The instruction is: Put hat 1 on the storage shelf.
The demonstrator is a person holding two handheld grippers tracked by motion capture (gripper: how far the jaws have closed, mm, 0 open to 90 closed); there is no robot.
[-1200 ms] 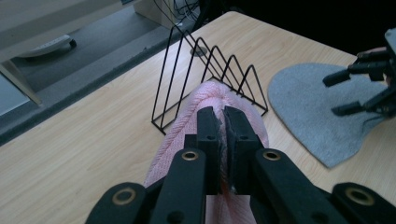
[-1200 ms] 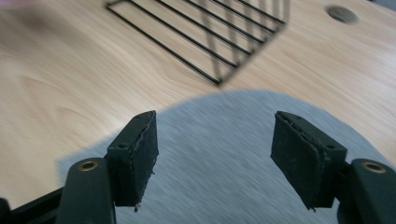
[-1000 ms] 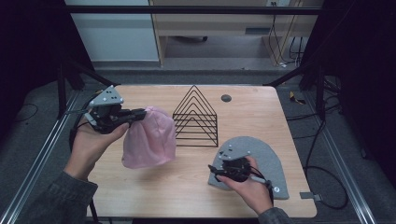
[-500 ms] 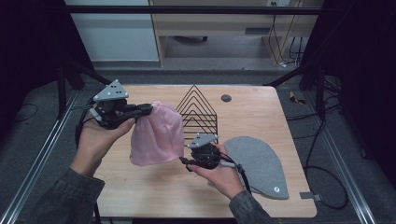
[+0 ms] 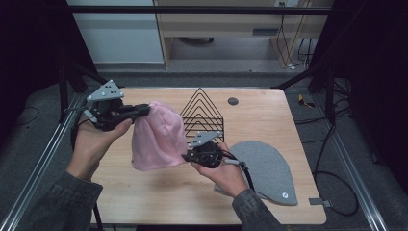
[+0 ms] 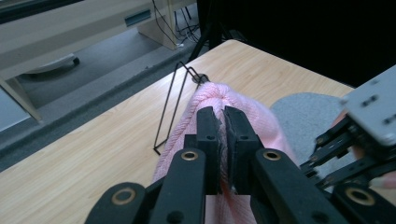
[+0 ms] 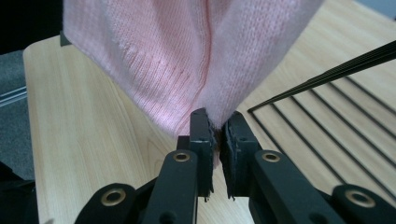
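Beside the wire rack [image 5: 203,114], your left tool [image 5: 139,111] pinches the pink hat [image 5: 156,139] at its top; your right tool [image 5: 188,157], jaws just closing, grips its hem. Lifted off the bench [image 5: 144,202]; placing remains.

A lab-like recording room: dark frame posts [image 5: 65,72] flank the wooden table [image 5: 144,192], with cables [image 5: 332,178] on grey carpet beside it.

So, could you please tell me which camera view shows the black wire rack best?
The high view: the whole wire rack stands upright behind the pink hat. The left gripper view catches one end; the right gripper view, just some wires.
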